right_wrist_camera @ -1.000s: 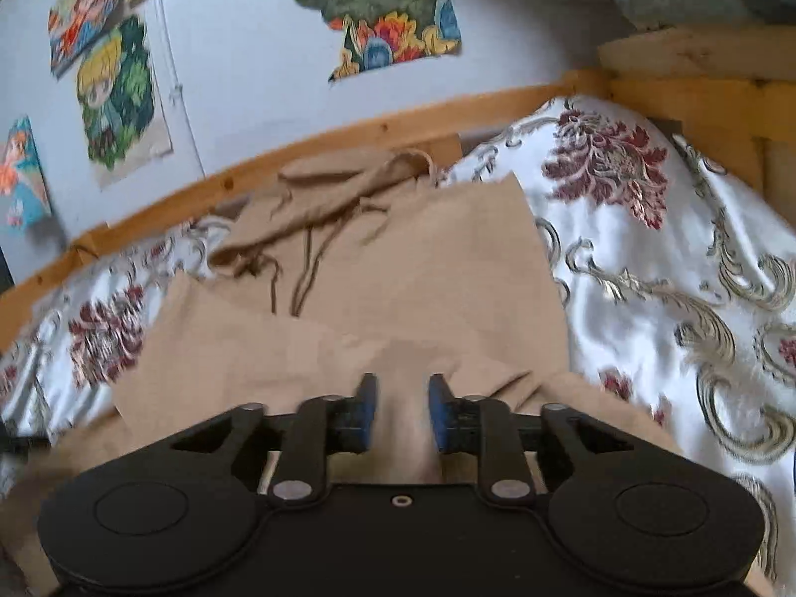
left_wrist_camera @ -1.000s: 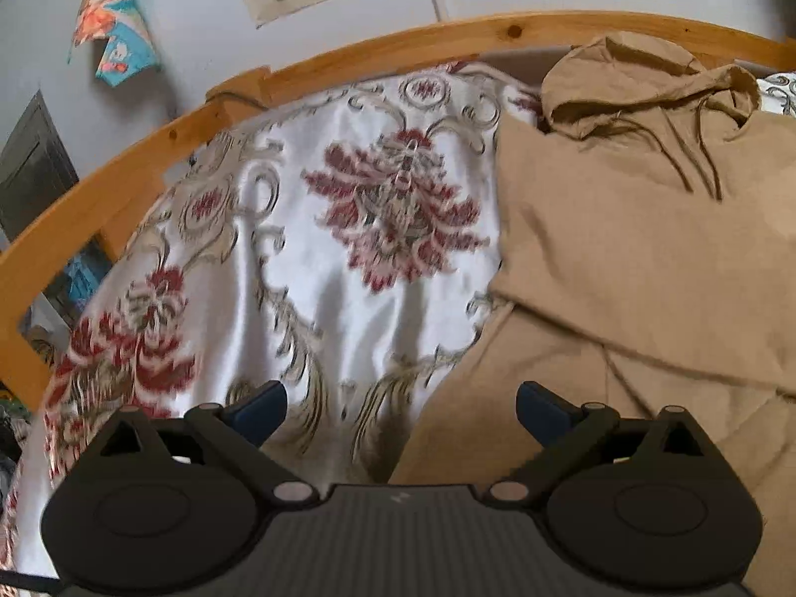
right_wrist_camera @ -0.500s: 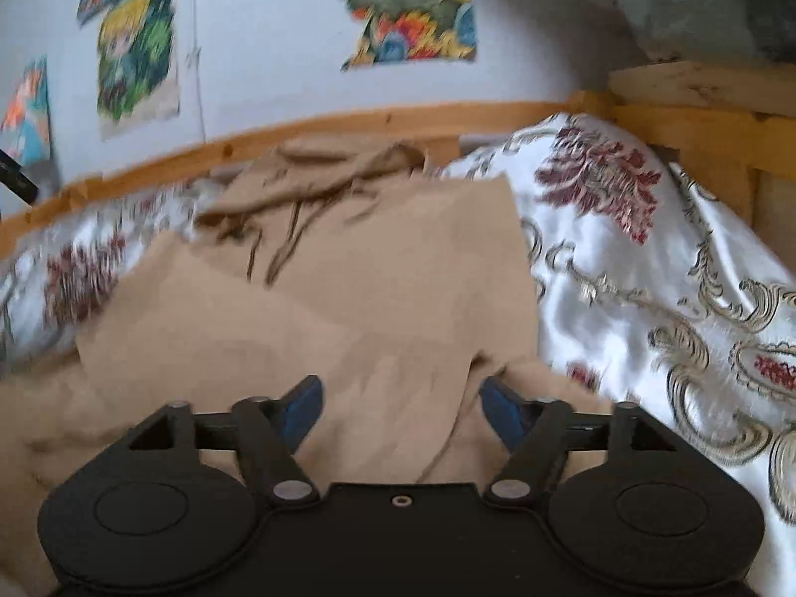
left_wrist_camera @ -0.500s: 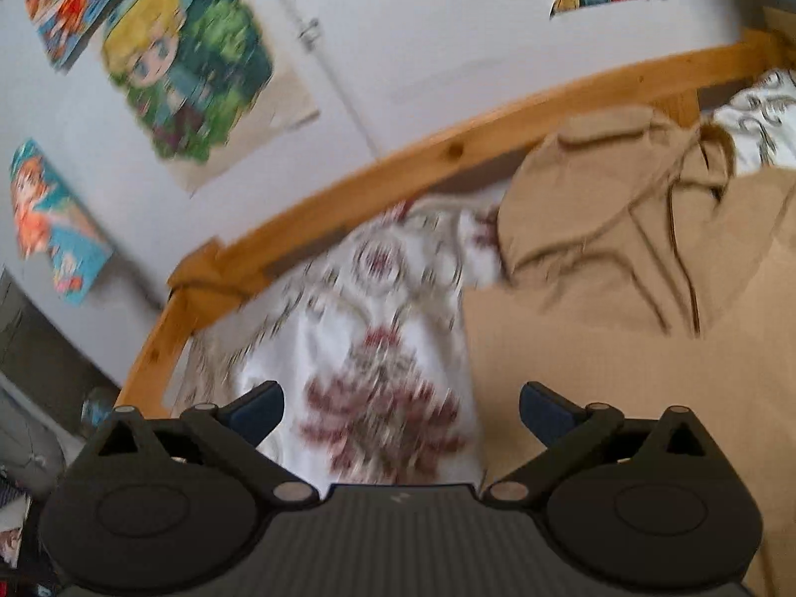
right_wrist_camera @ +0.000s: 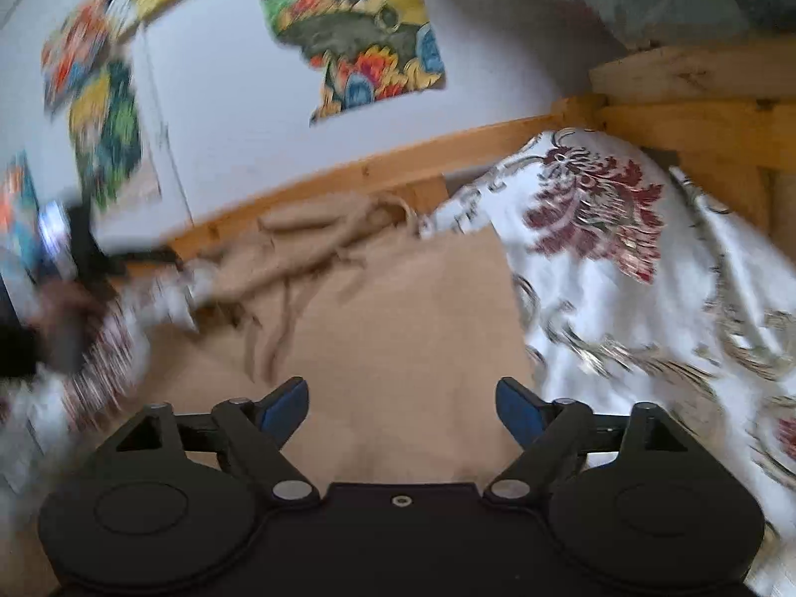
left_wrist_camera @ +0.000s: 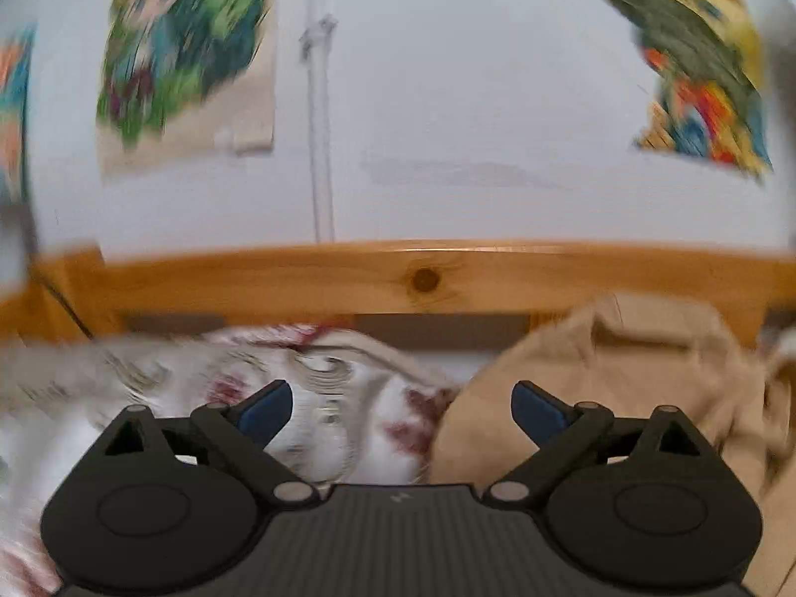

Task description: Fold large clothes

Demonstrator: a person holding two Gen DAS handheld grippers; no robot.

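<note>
The tan cotton hoodie (right_wrist_camera: 398, 308) lay spread flat on the white satin bedspread with dark red floral medallions (right_wrist_camera: 622, 268), its hood (right_wrist_camera: 318, 219) bunched up at the far end, right against the pine bed rail (right_wrist_camera: 378, 169). The drawstrings (right_wrist_camera: 283, 313) trailed down from the hood onto the chest panel, and the hoodie's right edge ran straight, with bare bedspread just beside it.

Your right gripper (right_wrist_camera: 400, 400) hung over the near part of the hoodie, its blue-padded fingers (right_wrist_camera: 283, 405) spread wide with nothing between them. I could not tell whether the pads touched the cloth.

Your left gripper (left_wrist_camera: 400, 405) sat off the hoodie's left side, fingers (left_wrist_camera: 263, 408) just as wide apart and holding nothing. In its view the hood (left_wrist_camera: 622, 348) rose as a soft tan mound to the right of the gripper, the bedspread (left_wrist_camera: 323, 398) showed between the fingers, and the pine rail (left_wrist_camera: 423, 273) with its dark knot crossed straight behind the hoodie. That view was heavily smeared, so finer folds were not readable.

In the right wrist view, a dark blurred shape (right_wrist_camera: 74, 268) sat beyond the hoodie's left edge; too smeared to name.

Behind the hoodie, above the rail, the pale wall (left_wrist_camera: 447, 124) carried colourful torn cartoon posters (right_wrist_camera: 353, 30), and a thin grey vertical pipe (left_wrist_camera: 318, 139) ran down it to the rail. To the hoodie's right, past the bedspread, a thicker pine corner post (right_wrist_camera: 696, 99) joined the rail.
</note>
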